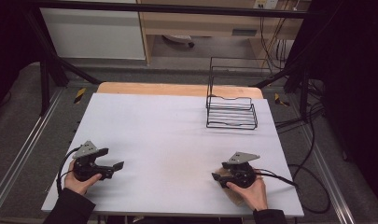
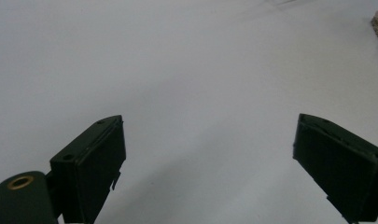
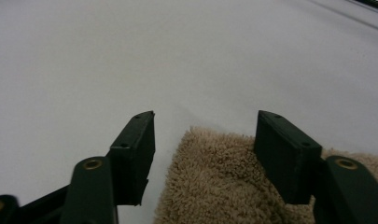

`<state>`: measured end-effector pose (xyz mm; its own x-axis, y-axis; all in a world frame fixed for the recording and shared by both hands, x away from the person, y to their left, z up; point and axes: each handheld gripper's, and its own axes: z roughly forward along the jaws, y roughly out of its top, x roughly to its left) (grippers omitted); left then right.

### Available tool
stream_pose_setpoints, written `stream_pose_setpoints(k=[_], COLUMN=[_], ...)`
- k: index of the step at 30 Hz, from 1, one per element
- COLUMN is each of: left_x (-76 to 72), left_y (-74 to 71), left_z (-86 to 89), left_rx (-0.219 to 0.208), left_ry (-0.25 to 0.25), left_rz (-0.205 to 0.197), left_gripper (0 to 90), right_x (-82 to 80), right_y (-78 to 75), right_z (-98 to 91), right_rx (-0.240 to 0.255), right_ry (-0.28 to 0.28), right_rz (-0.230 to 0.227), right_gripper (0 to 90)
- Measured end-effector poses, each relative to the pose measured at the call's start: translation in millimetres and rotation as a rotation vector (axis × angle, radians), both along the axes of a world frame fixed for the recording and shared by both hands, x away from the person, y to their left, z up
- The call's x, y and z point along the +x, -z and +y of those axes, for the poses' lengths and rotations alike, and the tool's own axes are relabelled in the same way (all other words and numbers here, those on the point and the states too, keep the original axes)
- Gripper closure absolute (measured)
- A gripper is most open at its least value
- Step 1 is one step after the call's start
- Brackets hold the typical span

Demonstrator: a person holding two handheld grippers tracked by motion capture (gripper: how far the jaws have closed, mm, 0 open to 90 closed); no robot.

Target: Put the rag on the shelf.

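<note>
Towel (image 3: 224, 177) not yet grasped | right gripper (image 3: 205, 135) held unclenched astride towel corner | left gripper (image 2: 210, 154) released, well apart from towel

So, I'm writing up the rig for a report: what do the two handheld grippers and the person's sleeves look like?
Both the left gripper and the right gripper are black, each with two flat, blocky black jaws and a grey three-cornered plate on top. A black cable trails from each. Brass-coloured eyelets sit at the jaw bases in the gripper views. The person wears dark sleeves.
</note>
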<state>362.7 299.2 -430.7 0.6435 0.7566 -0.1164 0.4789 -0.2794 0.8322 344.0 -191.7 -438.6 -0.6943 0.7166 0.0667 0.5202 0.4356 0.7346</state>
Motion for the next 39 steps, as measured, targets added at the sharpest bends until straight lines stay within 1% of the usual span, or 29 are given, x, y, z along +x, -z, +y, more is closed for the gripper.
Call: stream_pose_setpoints(k=[1, 2, 3, 4, 5, 6, 7, 8, 9, 10, 12, 14, 15, 16, 18, 20, 21, 22, 25, 31, 32, 35, 39], left_x=[-0.1, -0.1, 0.2, 0.2, 0.5, 0.5, 0.5, 0.5, 0.4, 0.4, 0.4, 0.6, 0.6, 0.7, 0.4, 0.3, 0.3, 0.5, 0.8, 0.4, 0.4, 0.4, 0.8], left_y=[-0.2, -0.2, 0.1, 0.1, 0.6, 0.6, 0.8, 0.8, 0.8, 0.9, 1.2, 1.0, 1.0, 1.4, 1.6, 1.4, 1.4, 1.4, 1.1, 0.7, 0.8, 0.8, 1.1], left_z=[-0.2, -0.2, -0.2, -0.2, -0.3, -0.3, -0.6, -0.6, -0.7, -1.0, -1.5, -1.2, -1.2, -1.5, -1.6, -1.6, -1.7, -2.2, -2.7, -1.8, -1.4, -0.9, -1.3], left_rx=[-0.001, -0.001, 0.002, 0.002, 0.002, 0.002, 0.002, 0.002, 0.005, 0.006, 0.007, 0.007, 0.007, 0.007, 0.013, 0.013, 0.011, 0.016, 0.017, 0.016, 0.014, 0.014, 0.011], left_ry=[0.002, 0.002, 0.002, 0.002, 0.0, 0.0, 0.002, 0.002, 0.004, 0.004, 0.003, 0.004, 0.004, 0.002, 0.001, 0.001, 0.0, 0.001, 0.002, -0.003, -0.006, -0.007, -0.009], left_rz=[-0.001, -0.001, 0.001, 0.001, 0.004, 0.004, 0.006, 0.006, 0.006, 0.005, 0.007, 0.007, 0.007, 0.008, 0.008, 0.007, 0.006, 0.006, 0.006, 0.005, 0.005, 0.006, 0.009], left_gripper=[9.5, 9.6, 9.6, 9.6, 9.6, 9.7, 9.8, 9.8, 9.8, 9.9, 10.0, 10.1, 10.3, 10.4, 10.4, 10.5, 10.5, 10.6, 10.7, 10.7, 10.5, 9.9, 9.9], right_x=[-0.4, -0.4, -0.7, -1.3, -1.6, -1.6, -2.2, -2.2, -2.7, -3.2, -3.4, -3.2, -3.2, -2.9, -2.3, -2.3, -2.3, -2.5, -2.0, -1.1, -0.9, 0.2, 5.8], right_y=[0.5, 0.5, 1.2, 1.5, 1.8, 1.8, 2.3, 2.3, 2.2, 2.2, 3.3, 4.9, 4.9, 5.3, 5.4, 5.1, 5.1, 4.6, 4.1, 1.5, -0.9, -5.2, -10.2], right_z=[0.6, 0.6, 0.9, 1.4, 1.8, 1.8, 2.7, 2.7, 3.4, 5.8, 9.2, 11.5, 11.5, 11.9, 12.1, 13.3, 13.3, 15.1, 14.4, 13.3, 12.2, 10.3, 8.5], right_rx=[0.002, 0.002, 0.001, 0.002, 0.005, 0.005, 0.003, 0.003, -0.007, -0.037, -0.062, -0.089, -0.089, -0.098, -0.104, -0.123, -0.123, -0.144, -0.137, -0.122, -0.106, -0.08, -0.048], right_ry=[0.002, 0.002, 0.001, 0.004, -0.001, -0.001, -0.004, -0.004, -0.003, -0.012, -0.021, -0.018, -0.018, -0.014, -0.007, -0.005, -0.005, -0.002, 0.001, 0.008, 0.015, 0.024, 0.035], right_rz=[0.0, 0.0, -0.001, 0.0, 0.003, 0.003, 0.003, 0.003, 0.006, 0.0, 0.006, 0.005, 0.005, 0.014, 0.015, 0.009, 0.009, 0.005, 0.013, 0.021, 0.022, 0.019, 0.021], right_gripper=[45.4, 45.4, 51.3, 53.9, 56.0, 56.0, 60.3, 60.3, 62.0, 65.7, 67.7, 70.0, 70.0, 71.7, 73.8, 76.6, 76.6, 80.4, 84.4, 86.2, 86.3, 86.4, 86.6])
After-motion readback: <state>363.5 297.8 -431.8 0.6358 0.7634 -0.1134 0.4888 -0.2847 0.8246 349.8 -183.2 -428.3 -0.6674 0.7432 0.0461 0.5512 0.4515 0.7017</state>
